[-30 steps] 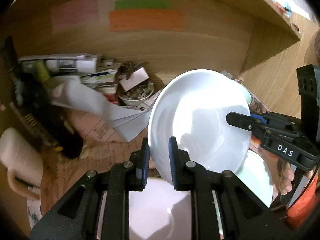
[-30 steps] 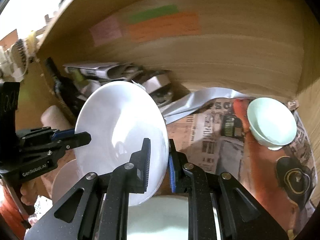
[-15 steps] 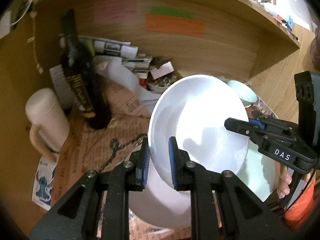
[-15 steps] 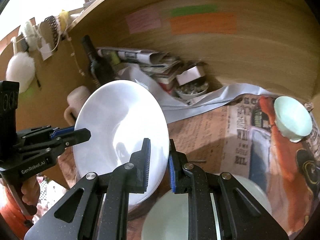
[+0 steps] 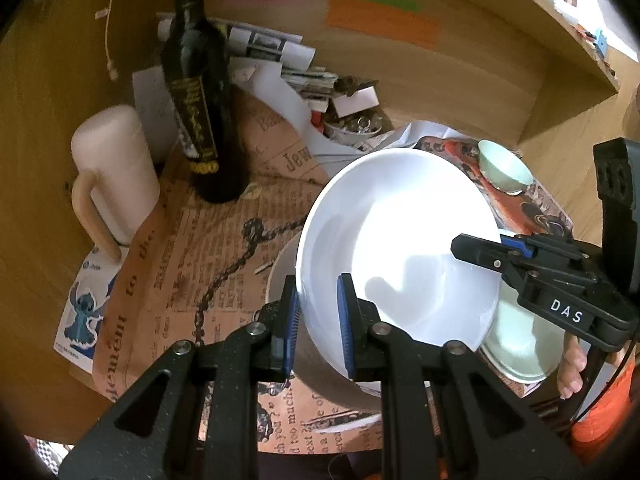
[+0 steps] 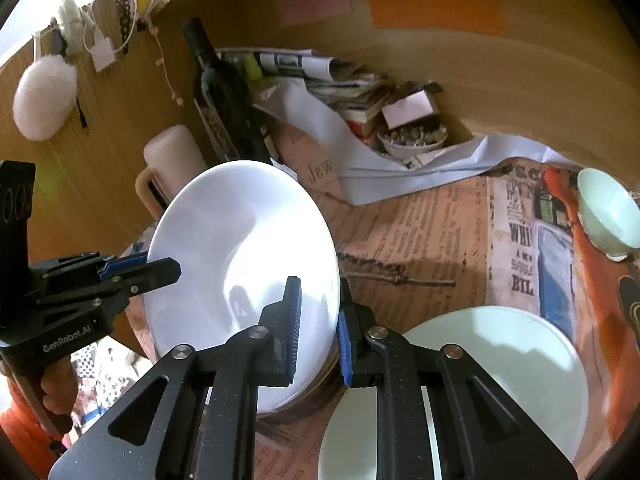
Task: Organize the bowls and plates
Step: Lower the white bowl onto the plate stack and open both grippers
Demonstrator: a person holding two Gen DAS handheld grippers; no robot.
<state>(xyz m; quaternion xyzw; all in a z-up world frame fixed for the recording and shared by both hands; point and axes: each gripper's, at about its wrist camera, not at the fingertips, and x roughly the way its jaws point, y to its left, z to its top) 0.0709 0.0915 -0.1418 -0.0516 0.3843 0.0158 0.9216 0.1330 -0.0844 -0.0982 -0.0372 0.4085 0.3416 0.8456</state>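
Both tongs have swung w/ the white plate toward the left side of the table since a sec ago; the dark bottle [image 5: 200, 92] & the cream mug [image 5: 112, 176], off at the edge before, now sit near the plate, & the plate is lower.

Left tongs [image 5: 316, 320] are shut tight on the near left rim of the white plate [image 5: 400, 248]. Right tongs [image 6: 318, 320] are shut tight on the rim on the other side. So the plate hangs btwn them, tipped up, over a grey-white dish [image 5: 320, 372] on the table [image 5: 192, 240], which is covered w/ newspaper. A pale green plate [image 6: 500, 364] lies just beside that dish. A small green bowl [image 6: 608, 212] sits well apart, far right.

I think the plate is stiff, smooth & slippy, & it can break if it drops. It's not soft, so the pads only pinch a thin rim. Best hold is on the rim, two sides, like now. Keep both grips firm & set it down slow, flat, onto the dish below
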